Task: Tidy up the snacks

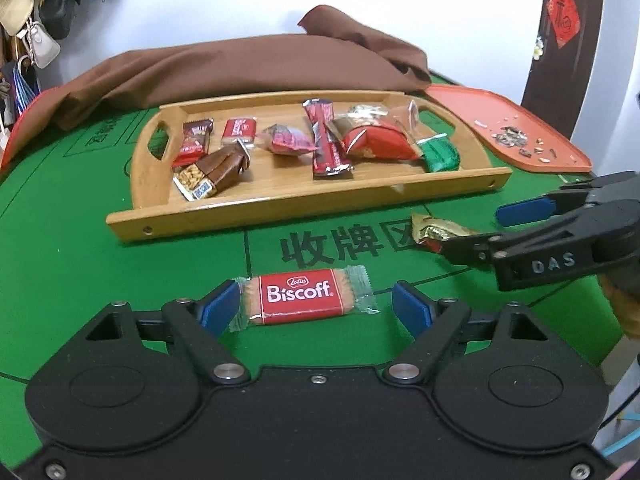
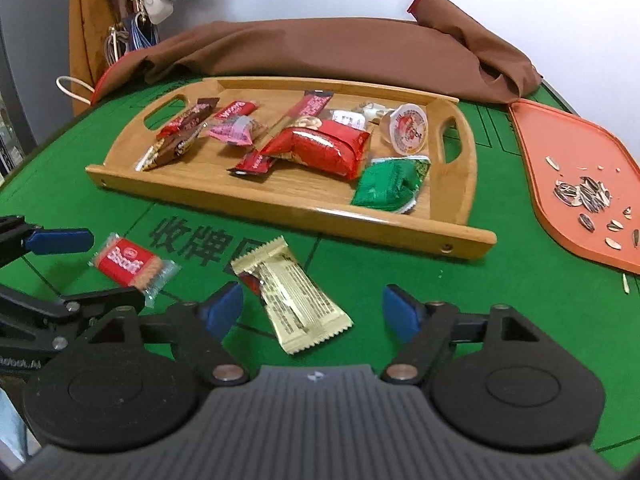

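A red Biscoff packet (image 1: 298, 296) lies flat on the green felt table between the blue pads of my left gripper (image 1: 316, 306), which is open; the left pad sits close to the wrapper's end. A gold-wrapped snack (image 2: 296, 300) lies on the felt between the pads of my right gripper (image 2: 312, 310), also open and not pressing on it. Beyond both stands a wooden tray (image 1: 280, 208) holding several wrapped snacks, among them a red bag (image 2: 324, 148) and a green packet (image 2: 388, 184). Each gripper shows in the other's view: right gripper (image 1: 492, 228), left gripper (image 2: 84, 270).
An orange tray (image 2: 560, 152) with sunflower seeds and husks lies at the right of the wooden tray. A brown cloth (image 1: 240, 68) is heaped along the table's far side against the wall. Bags hang at the far left. Green felt shows between the grippers and the wooden tray.
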`<action>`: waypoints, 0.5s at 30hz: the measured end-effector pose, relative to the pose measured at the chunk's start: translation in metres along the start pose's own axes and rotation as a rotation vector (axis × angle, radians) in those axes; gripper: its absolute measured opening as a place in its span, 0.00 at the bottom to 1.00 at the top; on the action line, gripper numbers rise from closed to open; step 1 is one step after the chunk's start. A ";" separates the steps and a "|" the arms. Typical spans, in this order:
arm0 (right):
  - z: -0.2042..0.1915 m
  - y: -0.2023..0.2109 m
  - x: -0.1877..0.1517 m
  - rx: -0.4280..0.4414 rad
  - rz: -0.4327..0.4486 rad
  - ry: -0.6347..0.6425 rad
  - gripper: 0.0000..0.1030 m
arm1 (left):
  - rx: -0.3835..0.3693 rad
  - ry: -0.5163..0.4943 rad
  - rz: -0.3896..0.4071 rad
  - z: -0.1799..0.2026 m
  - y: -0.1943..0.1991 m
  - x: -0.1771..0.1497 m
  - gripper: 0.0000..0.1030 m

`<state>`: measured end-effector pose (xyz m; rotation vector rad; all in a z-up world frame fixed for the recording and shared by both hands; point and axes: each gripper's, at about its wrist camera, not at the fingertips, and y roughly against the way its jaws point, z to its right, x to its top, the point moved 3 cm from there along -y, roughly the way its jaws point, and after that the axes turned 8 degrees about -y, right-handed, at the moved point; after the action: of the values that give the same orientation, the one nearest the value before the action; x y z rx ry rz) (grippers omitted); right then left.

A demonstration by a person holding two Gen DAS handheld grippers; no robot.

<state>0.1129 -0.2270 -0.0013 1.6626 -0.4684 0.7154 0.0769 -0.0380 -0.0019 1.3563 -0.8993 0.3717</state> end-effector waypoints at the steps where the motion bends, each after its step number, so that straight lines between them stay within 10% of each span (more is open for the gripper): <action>1: 0.001 0.000 -0.001 -0.013 0.002 0.010 0.83 | 0.004 0.002 -0.006 0.000 -0.002 0.000 0.80; 9: 0.022 0.004 -0.008 -0.136 0.015 0.036 0.85 | 0.036 0.003 -0.028 -0.006 -0.008 -0.004 0.80; 15: 0.021 0.009 -0.008 -0.056 0.007 0.011 0.85 | 0.034 0.017 -0.024 -0.008 -0.010 -0.003 0.79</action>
<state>0.1052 -0.2495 -0.0024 1.6051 -0.4828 0.7106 0.0845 -0.0317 -0.0101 1.3921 -0.8652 0.3807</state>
